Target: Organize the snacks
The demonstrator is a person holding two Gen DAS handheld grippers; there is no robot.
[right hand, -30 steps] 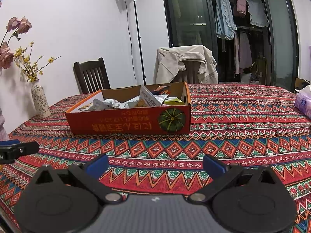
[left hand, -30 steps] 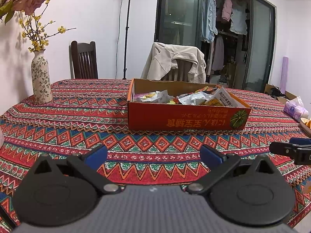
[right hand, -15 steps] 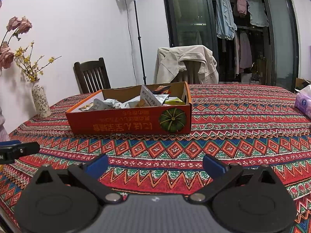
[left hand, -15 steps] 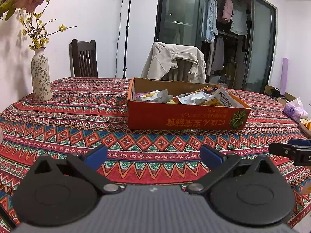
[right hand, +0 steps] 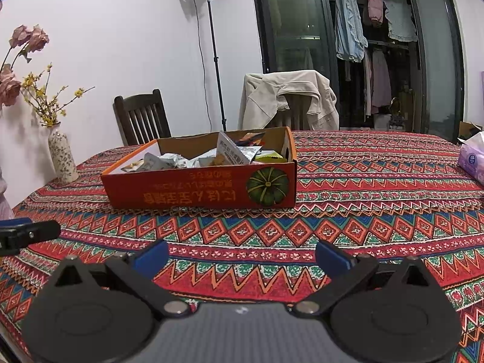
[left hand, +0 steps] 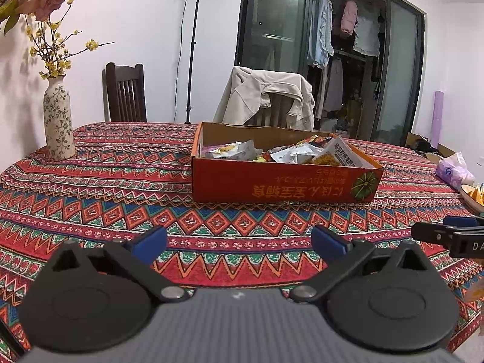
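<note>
Patterned cloth covers the counter [left hand: 90, 199], where two spread, empty claws, left claw [left hand: 239, 240] and right claw [right hand: 242, 255], hover near its front edge, bare cloth between them and one orange cardboard box [right hand: 199, 189] heaped with snack packets [left hand: 290, 152] farther back.

A floral vase [left hand: 58, 127] stands on the patterned desk [left hand: 121, 181]; a beige jacket [left hand: 266, 96] drapes a chair beyond it.

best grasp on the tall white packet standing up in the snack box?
Pinch the white packet by its raised top edge, coming from above with the right gripper, probably. It leans upright above the other wrappers near the pumpkin-print end of the orange box, so only the top is clear; its base is buried.
</note>
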